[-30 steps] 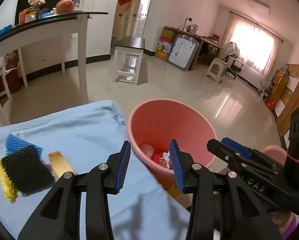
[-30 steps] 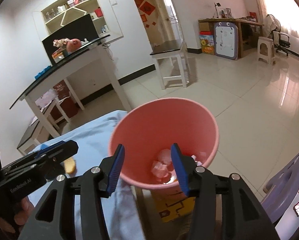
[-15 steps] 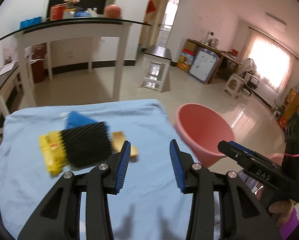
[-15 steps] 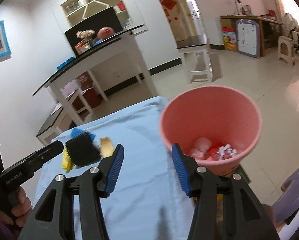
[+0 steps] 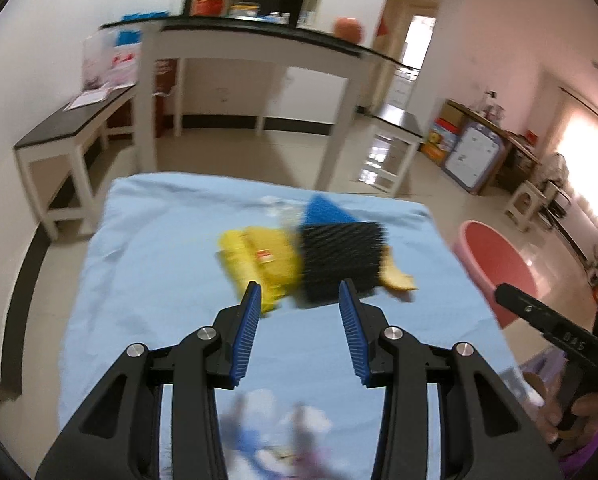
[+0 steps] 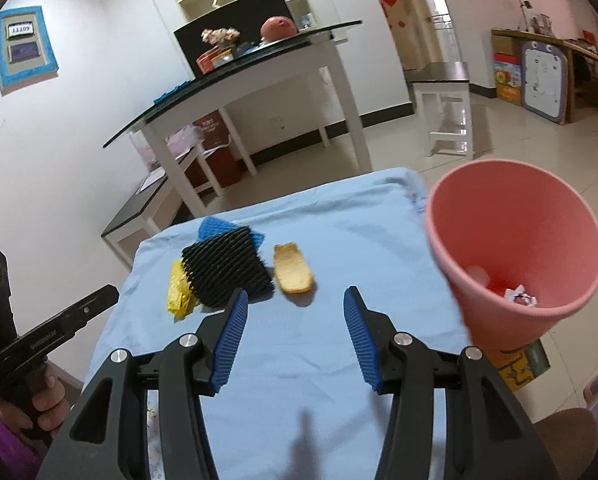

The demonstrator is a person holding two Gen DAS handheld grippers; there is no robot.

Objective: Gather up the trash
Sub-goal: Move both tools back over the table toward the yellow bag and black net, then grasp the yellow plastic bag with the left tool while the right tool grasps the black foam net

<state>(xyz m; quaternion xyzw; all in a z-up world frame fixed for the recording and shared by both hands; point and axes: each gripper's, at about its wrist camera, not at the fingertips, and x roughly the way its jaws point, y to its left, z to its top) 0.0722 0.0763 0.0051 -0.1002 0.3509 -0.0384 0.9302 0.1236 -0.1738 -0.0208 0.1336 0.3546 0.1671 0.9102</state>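
I had both the left gripper (image 5: 299, 328) and right gripper (image 6: 295, 336) with jaws wide and empty, aimed at the black mesh (image 6: 227, 272) for the pink bin (image 6: 515, 256).

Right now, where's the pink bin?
In the right wrist view the pink bin stands at the right, just off the blue cloth's right edge.

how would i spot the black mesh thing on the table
On the light blue tablecloth, left of the pink bin, lies a small pile. The black foam net tops it, over a blue net and yellow wrapper: the only black, ribbed piece.
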